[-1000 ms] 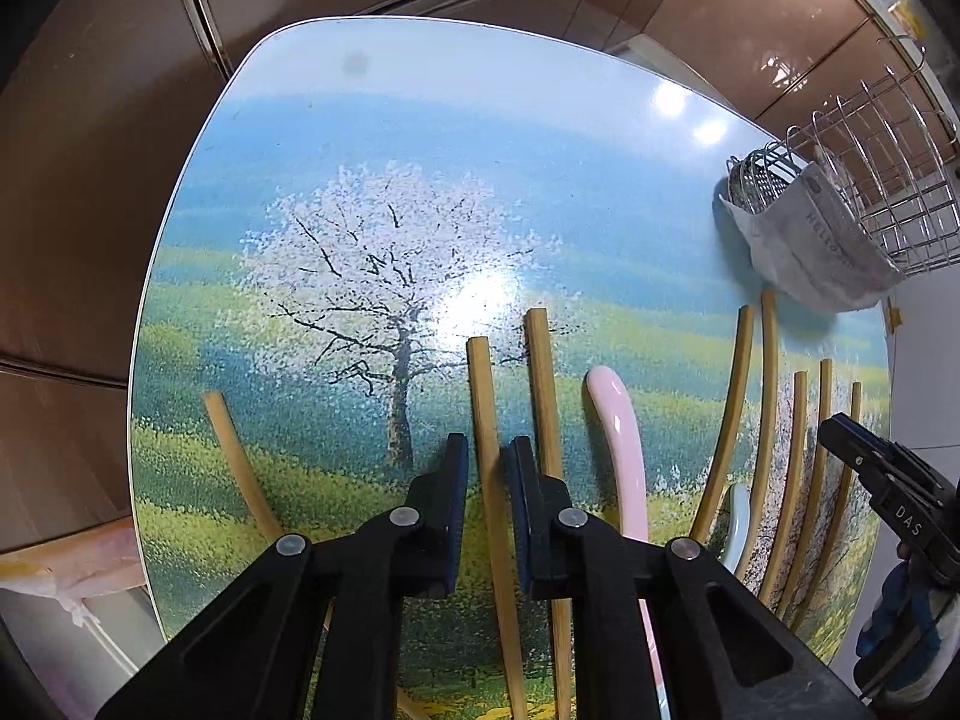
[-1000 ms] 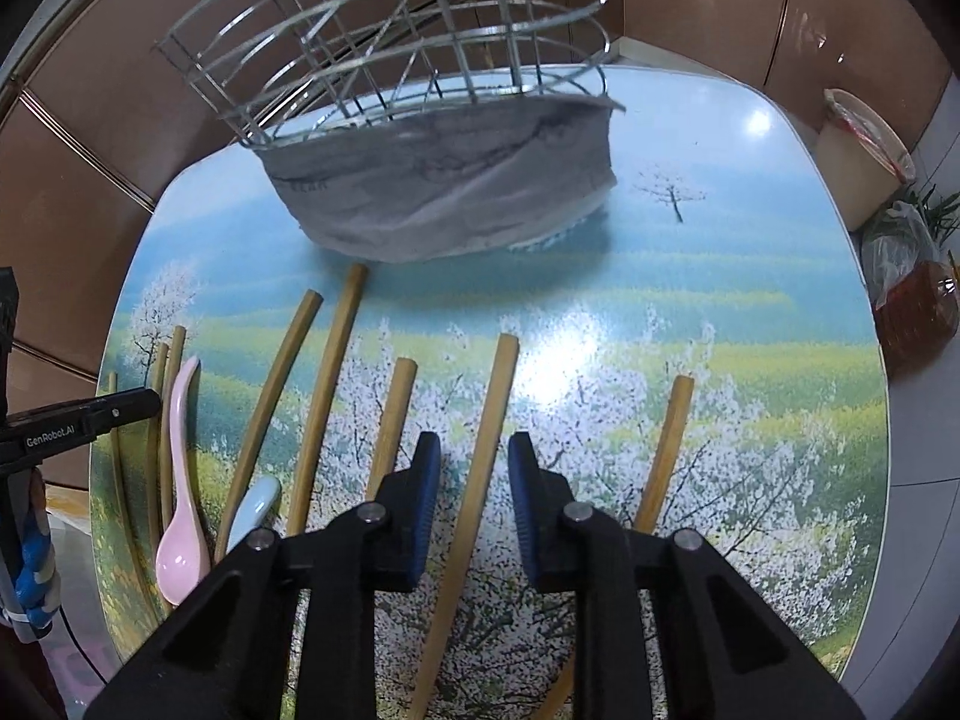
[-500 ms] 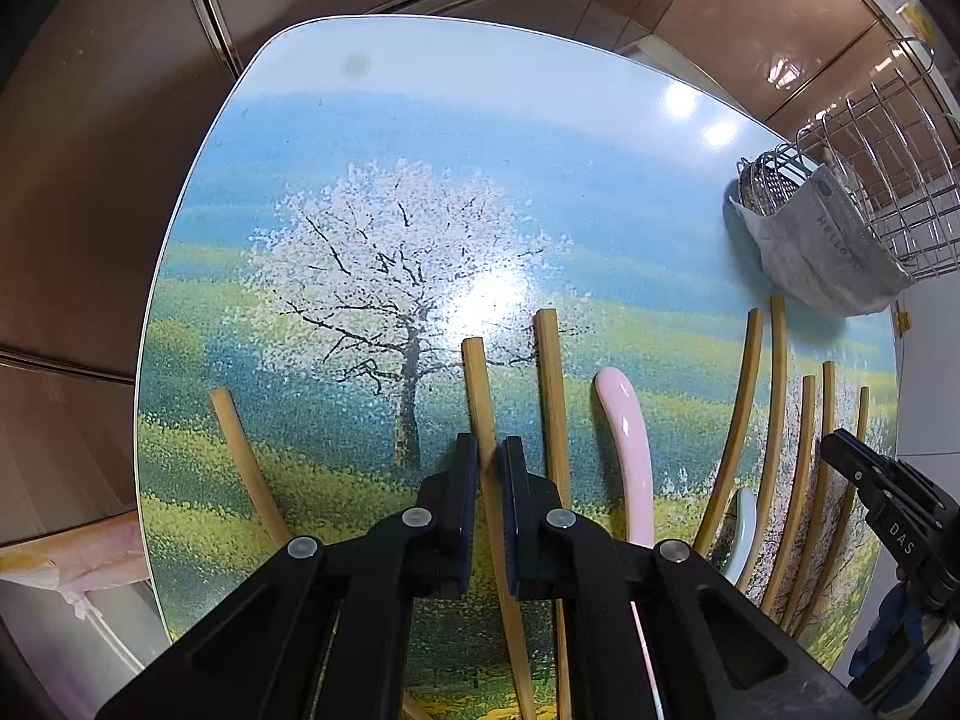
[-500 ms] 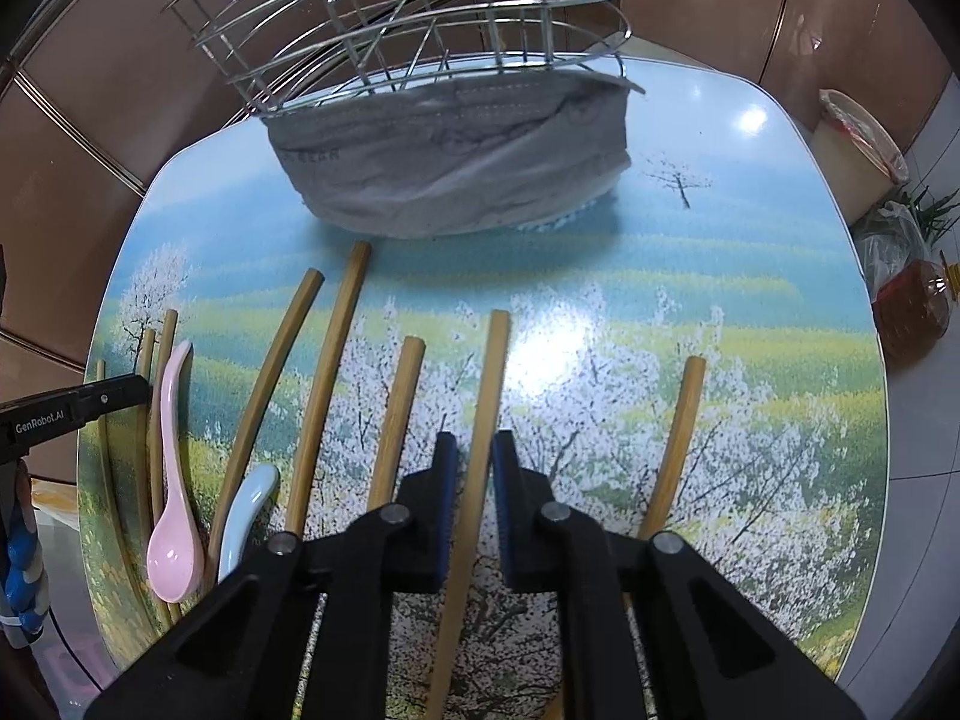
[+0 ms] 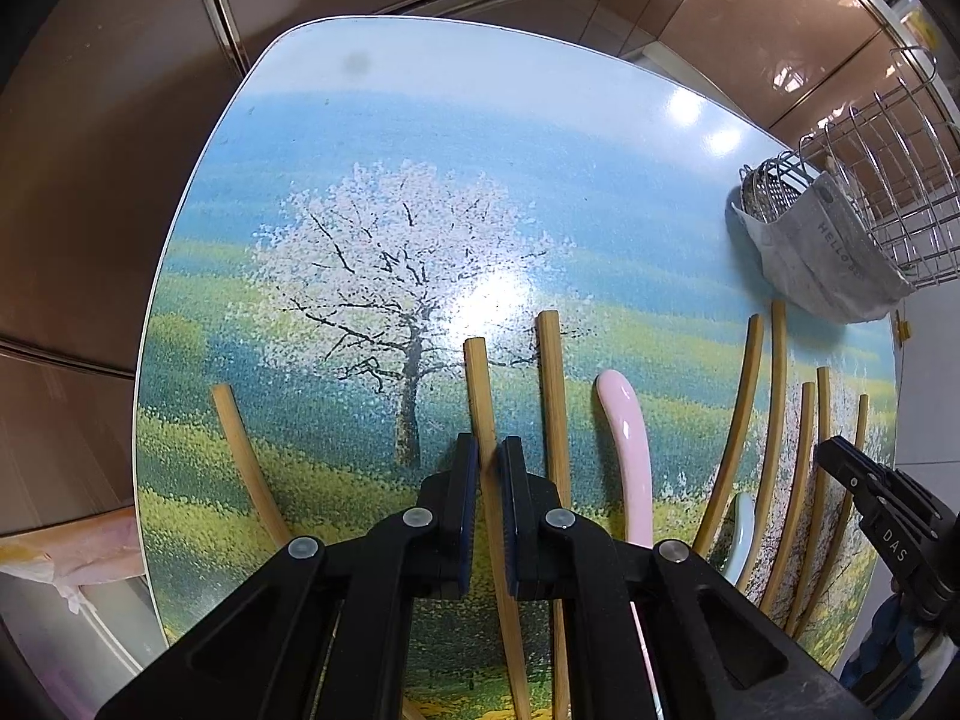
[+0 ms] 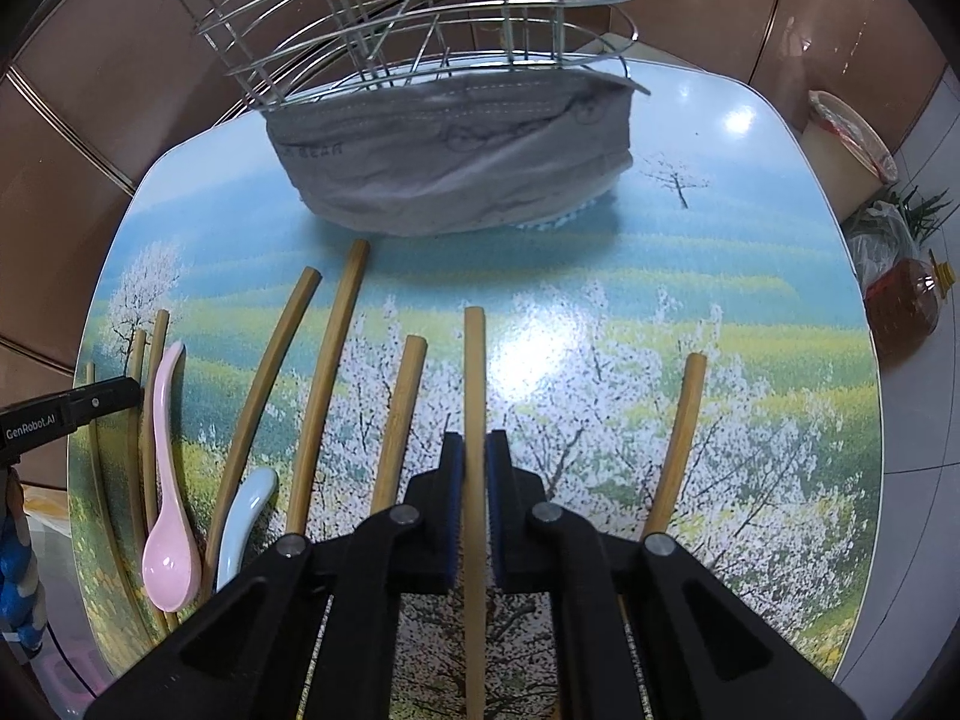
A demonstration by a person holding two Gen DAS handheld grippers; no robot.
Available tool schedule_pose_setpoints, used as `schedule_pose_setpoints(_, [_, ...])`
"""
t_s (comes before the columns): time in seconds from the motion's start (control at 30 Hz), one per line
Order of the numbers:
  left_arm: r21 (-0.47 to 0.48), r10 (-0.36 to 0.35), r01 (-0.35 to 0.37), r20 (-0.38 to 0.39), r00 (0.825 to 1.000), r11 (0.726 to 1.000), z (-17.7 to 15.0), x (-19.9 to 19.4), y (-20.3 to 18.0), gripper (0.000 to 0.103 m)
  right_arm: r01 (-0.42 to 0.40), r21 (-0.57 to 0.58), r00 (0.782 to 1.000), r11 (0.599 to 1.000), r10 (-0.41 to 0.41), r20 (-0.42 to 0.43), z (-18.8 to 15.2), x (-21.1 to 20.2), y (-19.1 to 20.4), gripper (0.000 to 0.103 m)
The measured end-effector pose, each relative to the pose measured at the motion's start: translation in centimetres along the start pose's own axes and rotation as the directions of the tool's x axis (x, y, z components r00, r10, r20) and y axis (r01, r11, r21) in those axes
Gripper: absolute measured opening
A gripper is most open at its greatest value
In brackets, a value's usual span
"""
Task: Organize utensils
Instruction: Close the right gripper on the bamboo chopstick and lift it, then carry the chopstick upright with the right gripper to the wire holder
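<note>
Presently both grippers are clenched, each on one bamboo chopstick lying flat on the printed table top [image 5: 420,138]. Nearest, the left gripper [image 5: 487,468] has its pads pressed to either side of a chopstick [image 5: 480,384]. The right gripper [image 6: 471,468] likewise pinches its own chopstick [image 6: 474,372]. Neither stick appears lifted yet — the step in hand reads as the pick-up, just completed at the grasp.

Taking the wire basket [image 6: 420,18] as landmark: the right-held chopstick lies on the near side of it, with bare table between. Loose chopsticks flank it on both sides. A pink spoon [image 6: 165,480] and a pale blue spoon [image 6: 246,516] lie further to the basket's near left, beside the left gripper.

Next move, in my judgement: raise each stick clear, tilt it upright and carry it over the basket rim — the thin sticks may pivot in the pads.

Container, farthest: the basket stands at the table's far edge, a grey cloth [image 6: 456,168] wrapped round its lower part. No utensil can be made out inside it.
</note>
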State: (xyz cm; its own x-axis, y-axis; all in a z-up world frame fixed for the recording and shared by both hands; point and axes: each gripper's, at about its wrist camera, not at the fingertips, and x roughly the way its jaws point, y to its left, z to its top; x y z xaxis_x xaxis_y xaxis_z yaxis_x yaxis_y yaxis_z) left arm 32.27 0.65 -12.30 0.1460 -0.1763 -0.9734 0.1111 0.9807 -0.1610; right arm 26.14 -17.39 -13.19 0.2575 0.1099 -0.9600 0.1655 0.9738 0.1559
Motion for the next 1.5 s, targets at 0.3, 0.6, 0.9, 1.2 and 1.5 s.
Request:
schedule_pose_setpoints(0.3, [-0.01,0.008,-0.007,0.023,1.0,1.0,-0.8,-0.5,0.5,0.006,-0.055,0.015,0.998,0.998,0.054,0.025,-1.0,-1.3,-0.5,0.007])
schedule_pose_setpoints(0.6, [-0.007,-0.005,0.005,0.08,0.997,1.0,-2.4,-3.0,1.0,0.006,-0.091,-0.018,0.992,0.996,0.093,0.085,-2.1,-4.5,-0.6,0.007])
schedule_pose_setpoints(0.9, [-0.004,-0.014,0.014,0.139,0.99,1.0,-4.5,-6.2,1.4,0.006,-0.112,-0.049,0.98,0.992,0.119,0.157,-3.4,-8.2,-0.7,0.007])
schedule_pose_setpoints(1.2, [0.002,-0.029,0.029,0.179,0.983,1.0,-5.4,-8.5,1.5,0.006,-0.121,-0.071,0.967,0.99,0.133,0.216,-4.1,-10.9,-0.3,0.007])
schedule_pose_setpoints(1.5, [0.013,-0.038,0.036,0.238,0.97,0.999,-6.9,-10.2,0.8,0.006,-0.12,-0.1,0.949,0.988,0.144,0.28,-5.5,-13.1,0.4,0.007])
